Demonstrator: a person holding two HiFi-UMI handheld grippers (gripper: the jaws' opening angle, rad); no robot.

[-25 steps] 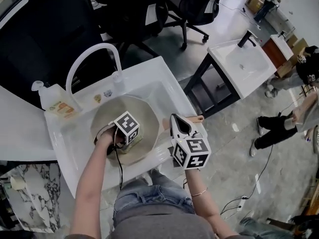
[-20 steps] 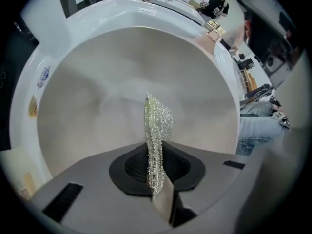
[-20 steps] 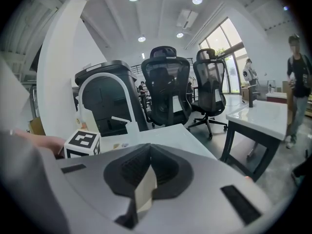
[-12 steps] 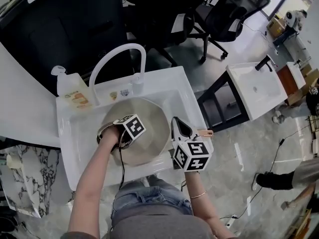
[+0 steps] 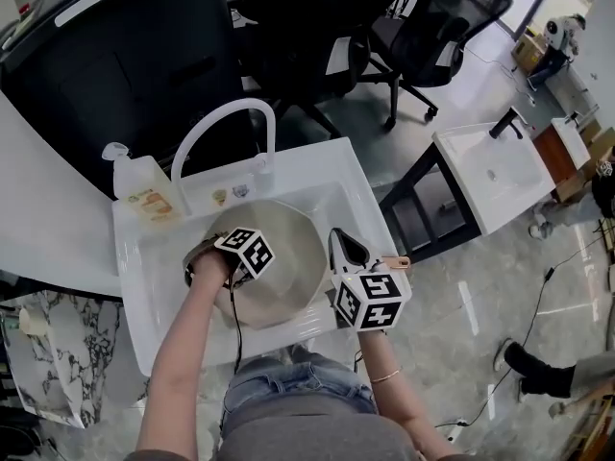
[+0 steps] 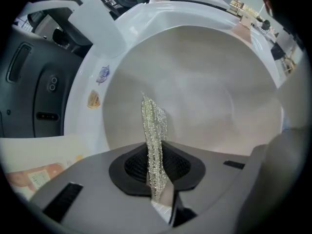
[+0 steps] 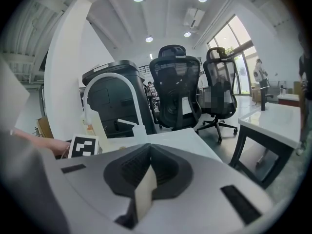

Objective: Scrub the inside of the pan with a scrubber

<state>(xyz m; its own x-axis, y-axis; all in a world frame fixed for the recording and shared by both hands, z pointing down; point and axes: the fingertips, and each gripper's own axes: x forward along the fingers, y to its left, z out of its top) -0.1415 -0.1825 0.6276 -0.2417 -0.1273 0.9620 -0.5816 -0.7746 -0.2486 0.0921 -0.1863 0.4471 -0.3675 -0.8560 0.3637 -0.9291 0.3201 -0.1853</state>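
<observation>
A person stands at a white sink (image 5: 332,176) with a beige pan (image 5: 293,248) lying in the basin. The left gripper (image 6: 157,177) is clamped on a silvery mesh scrubber (image 6: 153,130), which stands edge-on between the jaws, over the pan's pale inside. Seen from above, the left hand (image 5: 207,267) and the gripper's marker cube (image 5: 248,250) cover the pan's left part. The right gripper (image 7: 145,189) sits at the pan's right rim with its jaws pressed together. The pan's handle (image 5: 394,260) pokes out just beside it.

A curved white tap (image 5: 216,128), a bottle (image 5: 144,192) with an orange label and two small stickers (image 6: 103,74) line the sink's far edge. Beyond stand a dark cabinet (image 5: 125,56), black office chairs (image 7: 175,87) and, to the right, a second washbasin (image 5: 490,171). In both gripper views the grey jaw housing blocks the lower half of the scene.
</observation>
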